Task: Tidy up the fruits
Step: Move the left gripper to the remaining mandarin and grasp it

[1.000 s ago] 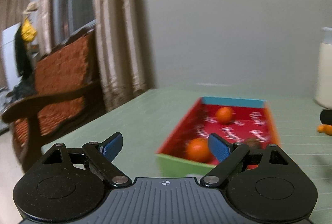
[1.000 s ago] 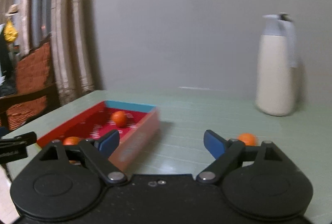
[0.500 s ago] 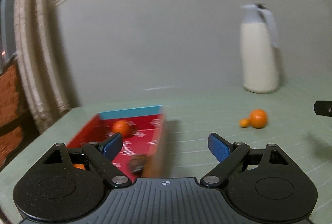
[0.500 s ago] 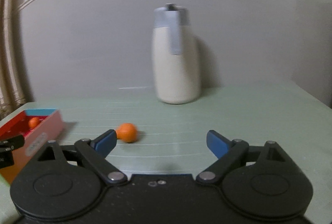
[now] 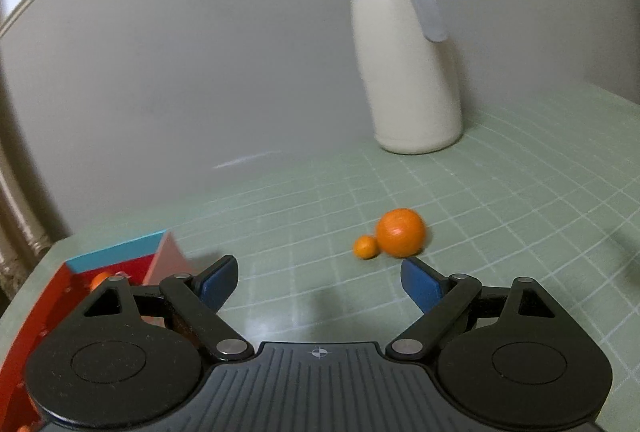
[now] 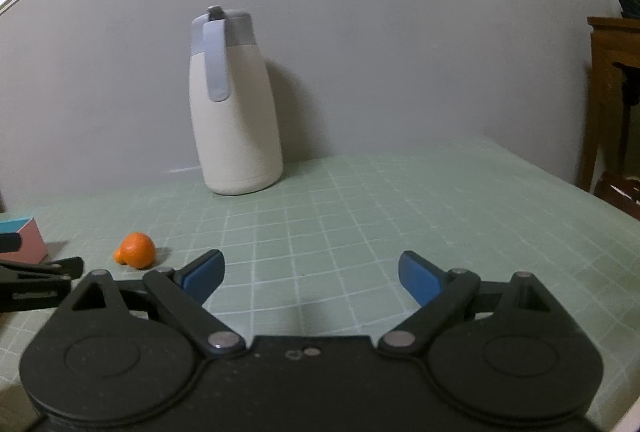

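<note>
Left gripper (image 5: 316,278): spread, empty.
Right gripper (image 6: 310,274): spread, empty.
Risk: orange (image 5: 401,232), right of frame centre, touches kumquat (image 5: 366,246); your fingers may nudge and roll both.
Box (image 5: 116,255): lower left.

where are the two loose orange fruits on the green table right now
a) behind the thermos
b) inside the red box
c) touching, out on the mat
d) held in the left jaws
c: the big round orange fruit and small orange fruit sit side by side on the green gridded mat, ahead of the open left gripper.

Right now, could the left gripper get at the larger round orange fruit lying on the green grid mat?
Probably yes: the left gripper is open, and the larger orange fruit lies just ahead, nothing between; a smaller orange fruit sits against it.
</note>
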Tool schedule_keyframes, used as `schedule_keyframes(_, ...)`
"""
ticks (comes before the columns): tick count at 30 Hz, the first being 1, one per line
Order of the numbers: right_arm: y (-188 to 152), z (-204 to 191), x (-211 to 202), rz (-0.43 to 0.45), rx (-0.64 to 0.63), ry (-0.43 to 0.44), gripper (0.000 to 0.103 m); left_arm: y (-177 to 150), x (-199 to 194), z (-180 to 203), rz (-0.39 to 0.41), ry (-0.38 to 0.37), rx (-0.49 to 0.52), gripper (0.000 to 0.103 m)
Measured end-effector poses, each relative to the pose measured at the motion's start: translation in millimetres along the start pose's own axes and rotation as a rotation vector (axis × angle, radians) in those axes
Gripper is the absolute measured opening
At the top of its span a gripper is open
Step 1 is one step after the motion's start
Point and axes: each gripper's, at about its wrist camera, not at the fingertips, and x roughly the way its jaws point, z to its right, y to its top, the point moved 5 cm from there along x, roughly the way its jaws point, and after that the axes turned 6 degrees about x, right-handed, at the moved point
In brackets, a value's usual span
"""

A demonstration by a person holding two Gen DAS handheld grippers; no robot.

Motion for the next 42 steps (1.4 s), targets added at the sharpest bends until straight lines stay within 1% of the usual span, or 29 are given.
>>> schedule_keyframes(5, 0.6, 10.2, -2.4, 0.002, 0.013, 0.002, 0.096, 6.7, 16.8, 10.3, -0.018, -0.028, 0.011, 0.088)
schedule_keyframes(6, 0.5, 12.1, -0.9, 0.002, 0.015, 0.001, 0.097, 7.2, 19.7, 11.6, -0.021, -0.032, 0.012, 0.087)
schedule_keyframes(7, 0.8, 13.0, -2.6, 0.003, 0.016, 0.0, 0.097, 7.9, 22.5, 12.6, -0.023, -0.036, 0.015, 0.084)
schedule_keyframes(8, 0.5, 14.2, -5.1, 0.003, 0.02, 0.002, 0.097, 7.7, 25.9, 13.6, -0.029, -0.044, 0.019, 0.076)
schedule_keyframes(9, 0.5, 15.1, -6.4, 0.002, 0.025, 0.003, 0.097, 7.9, 30.0, 13.6, -0.038, -0.055, 0.021, 0.072)
schedule_keyframes(13, 1.5, 16.4, -7.8, 0.004, 0.03, 0.01, 0.097, 7.5, 42.4, 10.9, -0.057, -0.07, 0.007, 0.063)
schedule_keyframes(15, 3.1, 14.3, -6.9, 0.007, 0.033, 0.015, 0.097, 5.9, 46.9, 9.6, -0.065, -0.082, -0.001, 0.054)
schedule_keyframes(17, 3.9, 13.0, -6.5, 0.006, 0.036, 0.021, 0.099, 4.4, 50.2, 8.7, -0.073, -0.099, -0.01, 0.048)
schedule_keyframes(20, 2.6, 11.3, -10.7, 0.002, 0.037, 0.033, 0.1, 4.7, 49.7, 6.3, -0.072, -0.107, -0.022, 0.048)
schedule_keyframes(22, 3.0, 7.7, -10.5, 0.003, 0.029, 0.042, 0.1, 8.8, 39.8, 6.9, -0.038, -0.12, -0.024, 0.048)
schedule_keyframes(24, 2.7, 3.9, -10.1, 0.004, 0.017, 0.05, 0.1, 14.0, 30.8, 14.1, 0.002, -0.12, 0.004, 0.049)
schedule_keyframes(26, 2.1, 1.5, -9.6, 0.002, 0.015, 0.054, 0.1, 18.6, 28.1, 22.6, 0.016, -0.14, 0.021, 0.049)
schedule_keyframes(29, 2.1, -0.1, -8.5, -0.002, 0.016, 0.058, 0.1, 21.8, 34.8, 33.4, 0.009, -0.143, 0.036, 0.049)
schedule_keyframes(37, 5.5, 3.2, -5.2, -0.001, 0.026, 0.056, 0.1, 24.1, 51.5, 45.8, -0.025, -0.161, 0.023, 0.049)
schedule_keyframes(42, 4.3, 4.9, -7.3, 0.004, 0.023, 0.054, 0.1, 24.3, 56.7, 47.4, -0.027, -0.147, 0.019, 0.048)
